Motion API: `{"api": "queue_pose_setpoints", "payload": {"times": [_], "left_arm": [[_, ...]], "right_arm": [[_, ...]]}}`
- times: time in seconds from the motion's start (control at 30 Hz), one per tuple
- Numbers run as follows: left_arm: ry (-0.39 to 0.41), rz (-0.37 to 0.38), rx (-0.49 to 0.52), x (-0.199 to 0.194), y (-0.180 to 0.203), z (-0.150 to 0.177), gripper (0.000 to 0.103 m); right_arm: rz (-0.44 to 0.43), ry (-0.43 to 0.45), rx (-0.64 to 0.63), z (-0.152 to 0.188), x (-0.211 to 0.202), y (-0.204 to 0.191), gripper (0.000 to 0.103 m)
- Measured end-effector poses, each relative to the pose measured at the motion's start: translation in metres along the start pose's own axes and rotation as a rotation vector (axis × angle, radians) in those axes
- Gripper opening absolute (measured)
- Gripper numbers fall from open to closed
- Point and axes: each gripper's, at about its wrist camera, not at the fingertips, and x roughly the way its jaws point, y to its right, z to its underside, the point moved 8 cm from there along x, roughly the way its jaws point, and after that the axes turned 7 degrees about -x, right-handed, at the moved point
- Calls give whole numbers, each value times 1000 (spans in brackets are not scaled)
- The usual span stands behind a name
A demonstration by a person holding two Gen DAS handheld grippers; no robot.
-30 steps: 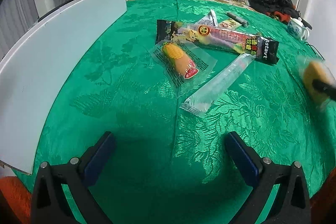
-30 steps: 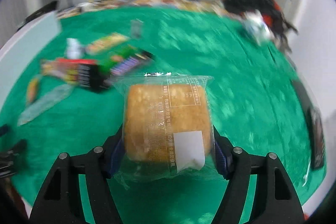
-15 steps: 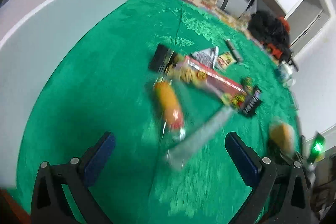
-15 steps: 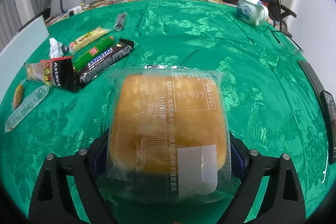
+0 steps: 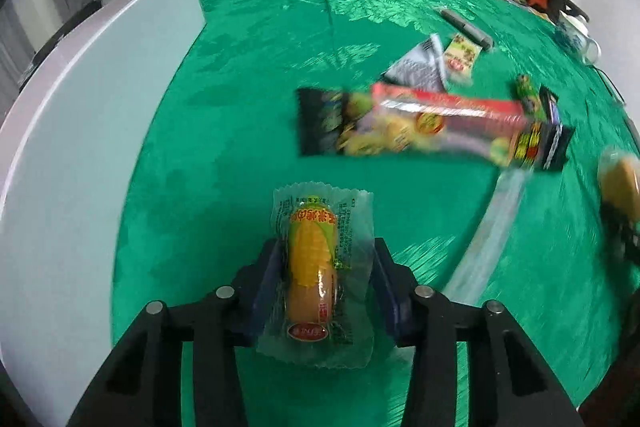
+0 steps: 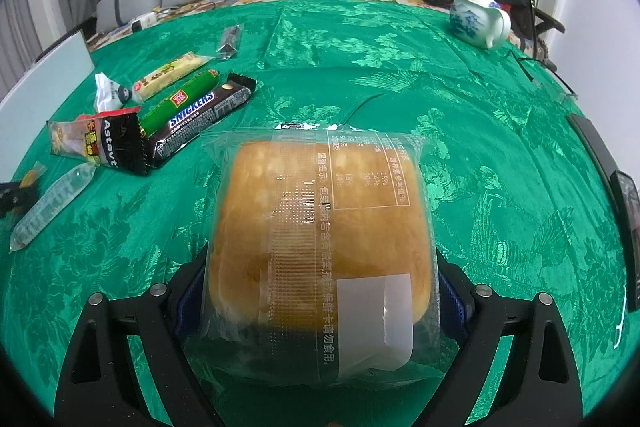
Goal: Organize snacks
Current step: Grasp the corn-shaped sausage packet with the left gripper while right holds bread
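Left wrist view: the left gripper (image 5: 326,281), spread wide and empty a second ago, is now clamped on the clear-wrapped yellow corn-shaped snack (image 5: 314,267), lifted off the green patterned tablecloth (image 5: 240,131) beside the white board (image 5: 80,131).

Right wrist view: the right gripper (image 6: 320,297) still squeezes the clear-wrapped golden bread bun (image 6: 320,223); blur has gone, and the Snickers bar (image 6: 200,117) lies on the cloth ahead, to the left.
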Motion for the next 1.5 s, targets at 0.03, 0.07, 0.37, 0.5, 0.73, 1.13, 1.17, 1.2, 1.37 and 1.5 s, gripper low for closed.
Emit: {"api": "queue_pose_setpoints", "payload": {"times": [0.03, 0.07, 0.37, 0.5, 0.73, 1.13, 1.17, 1.2, 1.37, 1.5], "left_arm": [[4, 11, -17, 0, -8, 2, 60], [3, 13, -43, 0, -15, 4, 74], [145, -5, -64, 2, -28, 18, 103], [147, -5, -65, 3, -25, 14, 103], [149, -3, -67, 5, -27, 13, 103], [150, -4, -68, 3, -28, 15, 103], [150, -4, -68, 3, -28, 15, 103], [149, -4, -68, 3, -28, 15, 103], [150, -6, -69, 2, -30, 15, 103], [150, -6, -69, 2, -30, 15, 103]], "right_arm": [[0, 0, 0, 0, 0, 0, 93], [0, 0, 0, 0, 0, 0, 93], [-6, 4, 2, 0, -2, 1, 93], [-6, 4, 3, 0, -1, 1, 93], [-6, 4, 3, 0, -1, 0, 93], [-5, 4, 2, 0, -2, 0, 94], [-5, 4, 2, 0, -1, 0, 94], [-5, 4, 2, 0, -1, 0, 94], [-5, 4, 2, 0, -2, 1, 94], [-5, 4, 2, 0, -1, 0, 94]]}}
